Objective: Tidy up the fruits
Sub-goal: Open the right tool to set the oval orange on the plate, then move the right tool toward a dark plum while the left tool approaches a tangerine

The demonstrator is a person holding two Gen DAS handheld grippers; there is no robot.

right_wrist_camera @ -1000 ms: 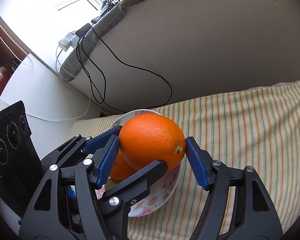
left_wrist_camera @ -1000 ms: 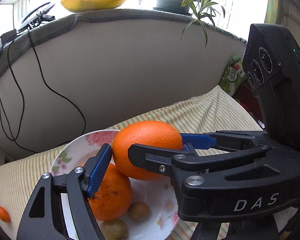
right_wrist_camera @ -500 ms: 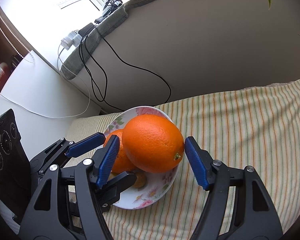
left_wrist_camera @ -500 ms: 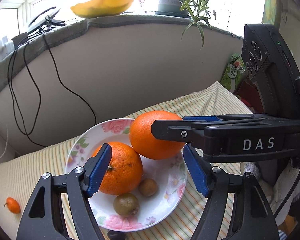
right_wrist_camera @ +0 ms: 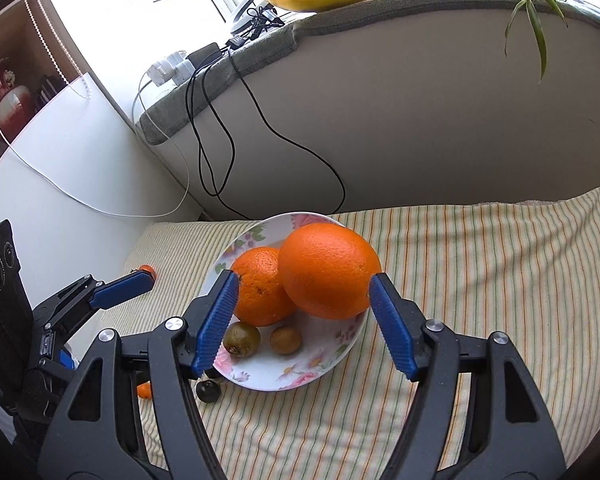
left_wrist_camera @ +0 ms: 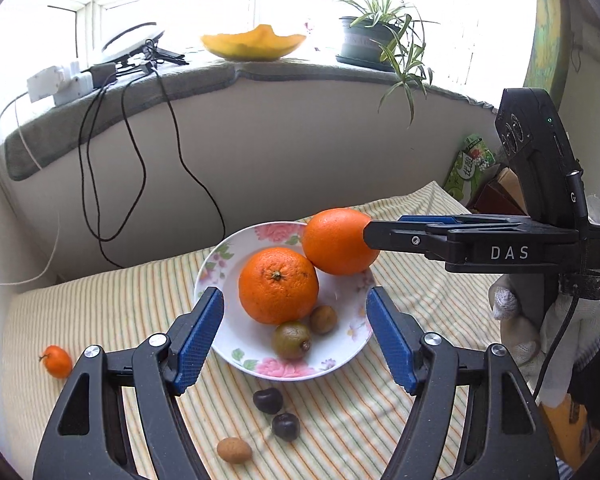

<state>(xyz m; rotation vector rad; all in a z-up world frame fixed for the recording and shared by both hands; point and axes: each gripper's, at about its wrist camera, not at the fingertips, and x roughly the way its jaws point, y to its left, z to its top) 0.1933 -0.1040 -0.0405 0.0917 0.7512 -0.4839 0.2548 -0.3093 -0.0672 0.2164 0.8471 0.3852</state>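
A flowered white plate on the striped cloth holds two oranges and two small brown-green fruits. The near orange sits mid-plate. The far orange rests at the plate's right rim. My right gripper is open, its pads either side of the far orange and apart from it; it shows in the left wrist view. My left gripper is open and empty, pulled back above the plate's near edge.
On the cloth in front of the plate lie two dark cherries, a tan fruit and a small kumquat. Black cables hang down the wall behind. A potted plant and a yellow dish stand on the sill.
The right gripper opened and let the far orange rest on the plate. The left gripper drew back and up, away from the plate, so more cloth and loose fruit show.
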